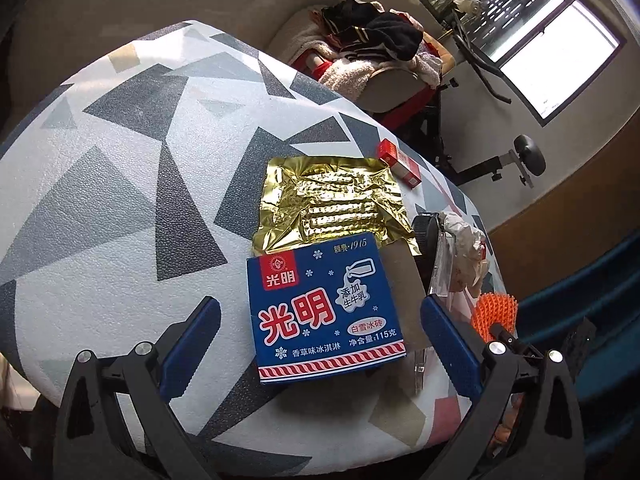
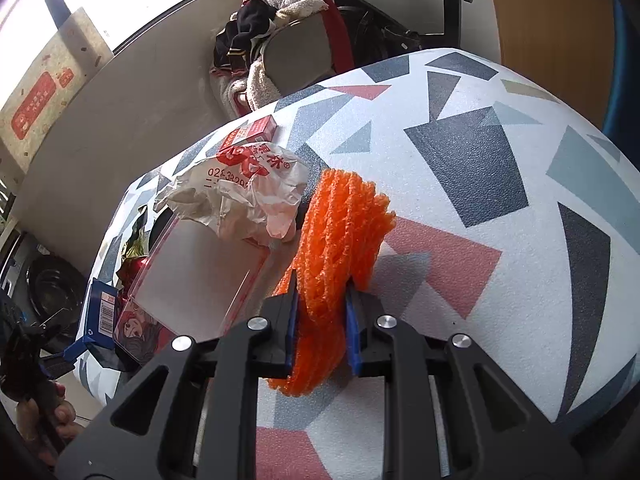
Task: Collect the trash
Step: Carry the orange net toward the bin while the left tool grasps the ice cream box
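The orange foam net (image 2: 340,240), near the table's (image 2: 500,152) edge, is pinched between the closed right gripper (image 2: 322,332), so lifting is judged next, while the blue ice-cream box (image 1: 324,312) (untouched) is straddled by the wide-open left gripper (image 1: 320,340).

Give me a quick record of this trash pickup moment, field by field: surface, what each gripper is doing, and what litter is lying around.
surface: table with a geometric-patterned cover
right gripper: shut on the orange foam net
left gripper: open, fingers either side of the blue ice cream box, not pressing it
other litter: gold foil wrapper, crumpled plastic bag, red carton, clear plastic case
background: chair piled with clothes
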